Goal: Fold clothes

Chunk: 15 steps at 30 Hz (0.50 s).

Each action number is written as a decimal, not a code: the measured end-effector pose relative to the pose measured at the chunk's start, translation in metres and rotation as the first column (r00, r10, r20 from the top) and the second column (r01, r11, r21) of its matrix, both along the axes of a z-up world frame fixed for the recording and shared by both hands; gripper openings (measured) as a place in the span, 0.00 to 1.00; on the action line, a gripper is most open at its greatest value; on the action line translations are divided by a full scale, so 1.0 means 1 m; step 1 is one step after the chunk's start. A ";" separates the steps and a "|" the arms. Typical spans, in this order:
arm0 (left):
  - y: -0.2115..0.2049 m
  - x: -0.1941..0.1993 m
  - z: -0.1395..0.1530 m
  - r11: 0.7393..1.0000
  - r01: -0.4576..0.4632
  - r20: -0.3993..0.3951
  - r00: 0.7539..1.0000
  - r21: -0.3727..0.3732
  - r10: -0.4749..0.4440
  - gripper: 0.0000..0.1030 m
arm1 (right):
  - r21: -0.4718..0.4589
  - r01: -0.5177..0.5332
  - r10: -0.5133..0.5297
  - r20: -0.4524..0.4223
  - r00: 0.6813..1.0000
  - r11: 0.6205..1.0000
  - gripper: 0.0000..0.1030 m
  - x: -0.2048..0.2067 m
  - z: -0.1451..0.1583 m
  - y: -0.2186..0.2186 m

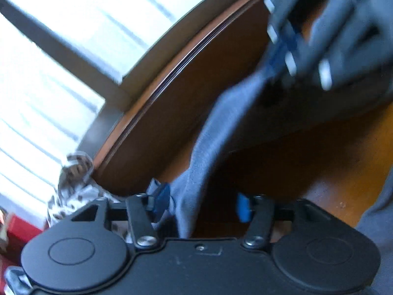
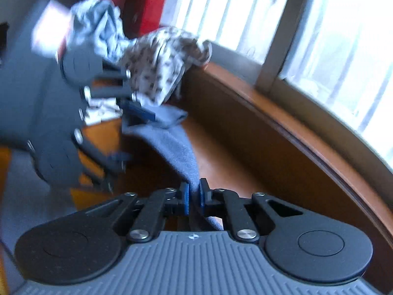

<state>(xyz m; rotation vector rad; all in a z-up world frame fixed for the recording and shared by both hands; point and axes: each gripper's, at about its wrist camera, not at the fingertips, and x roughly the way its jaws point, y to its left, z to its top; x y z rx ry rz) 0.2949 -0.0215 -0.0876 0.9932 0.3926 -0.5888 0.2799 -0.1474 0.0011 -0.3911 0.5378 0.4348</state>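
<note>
Grey-blue cloth (image 2: 176, 145) is what I'm working, a strip of soft fabric stretched in the air above the middle of the wooden tabletop (image 2: 233, 152), running from one claw to the other. My right gripper (image 2: 194, 196) has its blue pads pinched tight on one end of it; the fabric disappears straight between them. My left gripper (image 1: 200, 204) is a different story: its jaws stand apart, the cloth drapes against the left pad and passes through the gap, and I see no pinch from both sides. In the right wrist view the other end of the strip reaches the left claw, but blur keeps me from reading the contact there.

A crumpled patterned garment (image 2: 164, 61) sits at the far edge of the tabletop, by the raised lip under the window (image 2: 331, 24), with a lighter grey-blue bundle (image 2: 98, 24) beyond it.

My worry is that left end. If those jaws are not closed on the cloth, any pull from the right will drag it out, it will sag to the tabletop and the fold line goes. Both views are smeared, so I judge the hands are moving fast; a quick tug could also slip the narrow bite the right pads have, or sweep the strip into the patterned pile.
</note>
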 end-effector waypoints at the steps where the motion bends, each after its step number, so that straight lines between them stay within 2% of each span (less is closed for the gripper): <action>1: -0.003 0.003 -0.003 1.000 -0.005 -0.013 1.000 -0.002 0.005 0.53 | 0.013 0.005 -0.005 0.010 1.000 1.000 0.07 -0.005 0.007 -0.003; 2: -0.003 0.009 -0.003 1.000 -0.028 -0.031 0.999 -0.003 0.028 0.43 | 0.020 0.010 -0.011 0.028 1.000 1.000 0.07 -0.012 0.014 -0.004; 3: -0.004 0.016 -0.004 0.999 -0.053 -0.050 0.997 -0.003 0.053 0.14 | 0.026 0.016 -0.017 0.046 0.999 1.000 0.07 -0.019 0.022 -0.005; 4: -0.004 0.022 -0.004 0.997 -0.079 -0.069 0.995 -0.003 0.078 0.03 | 0.033 0.023 -0.025 0.063 0.998 0.999 0.07 -0.026 0.029 -0.008; 5: 0.002 0.026 0.004 0.995 -0.089 -0.108 0.990 -0.036 0.085 0.03 | 0.040 0.029 -0.032 0.079 0.996 0.999 0.07 -0.033 0.037 -0.010; 7: 0.017 0.019 0.029 0.993 -0.089 -0.120 0.990 -0.083 0.079 0.02 | 0.056 0.033 -0.038 0.092 0.995 0.998 0.08 -0.046 0.050 -0.015; 9: 0.040 0.004 0.070 0.983 -0.088 -0.160 0.985 -0.160 0.062 0.02 | 0.049 0.008 -0.013 0.104 0.994 0.999 0.07 -0.059 0.059 -0.015; 12: 0.070 0.001 0.124 0.950 -0.166 -0.302 0.950 -0.265 0.081 0.04 | 0.079 -0.028 0.019 0.120 0.993 0.996 0.08 -0.064 0.074 -0.022; 14: 0.080 0.018 0.139 0.926 -0.244 -0.354 0.926 -0.287 0.134 0.08 | 0.138 -0.042 0.028 0.109 0.994 0.990 0.08 -0.045 0.071 -0.028; 15: 0.084 0.030 0.137 0.914 -0.288 -0.366 0.914 -0.286 0.174 0.11 | 0.163 -0.047 0.030 0.100 0.995 0.986 0.09 -0.032 0.067 -0.030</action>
